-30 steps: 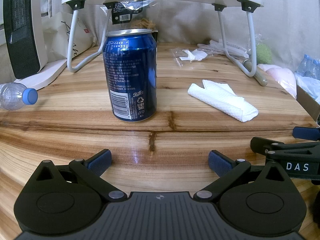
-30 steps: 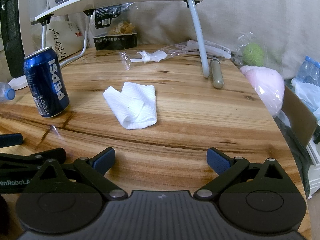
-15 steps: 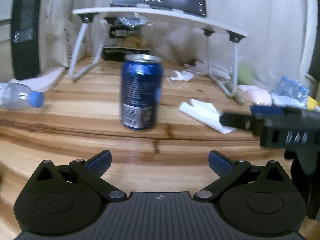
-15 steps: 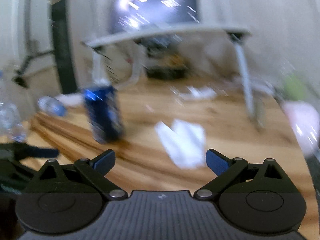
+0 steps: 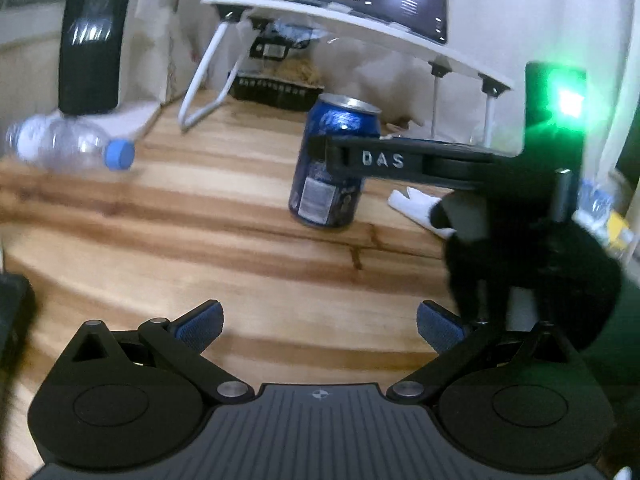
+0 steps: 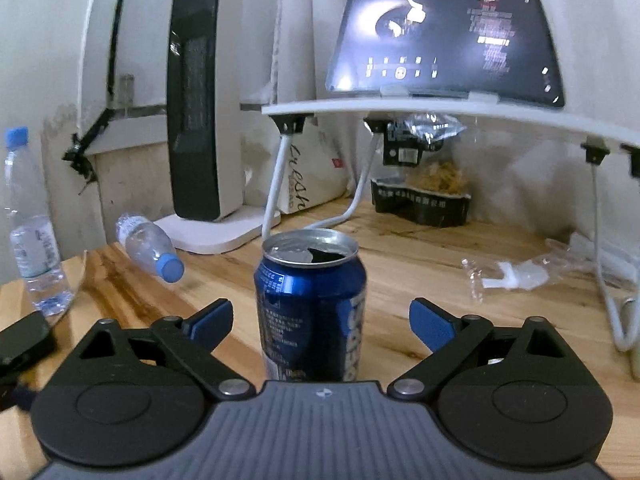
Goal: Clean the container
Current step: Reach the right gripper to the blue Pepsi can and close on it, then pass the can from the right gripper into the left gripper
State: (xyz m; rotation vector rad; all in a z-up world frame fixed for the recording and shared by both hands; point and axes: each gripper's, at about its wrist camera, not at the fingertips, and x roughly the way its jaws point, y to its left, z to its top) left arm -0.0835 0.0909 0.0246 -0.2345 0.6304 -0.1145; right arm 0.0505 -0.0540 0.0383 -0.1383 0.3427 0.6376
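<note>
A blue Pepsi can (image 6: 311, 308) with an open top stands upright on the wooden table (image 6: 420, 264). My right gripper (image 6: 320, 322) is open with the can between its blue pads, not touching. In the left wrist view the can (image 5: 334, 168) stands mid-table, and the right gripper's arm marked DAS (image 5: 400, 160) crosses in front of it. A folded white paper towel (image 5: 416, 208) lies right of the can, partly hidden. My left gripper (image 5: 320, 326) is open and empty, well short of the can.
A white laptop stand (image 6: 440, 110) with a tablet (image 6: 444, 44) stands behind. A plastic bottle (image 6: 150, 246) lies at left, another bottle (image 6: 28, 224) stands upright. A tower heater (image 6: 198, 112), a snack bag (image 6: 420, 196) and plastic wrap (image 6: 516, 276) crowd the back.
My right gripper swung left and forward until the can stands between its open fingers. My left gripper drew back and turned, so the can looks farther away.
</note>
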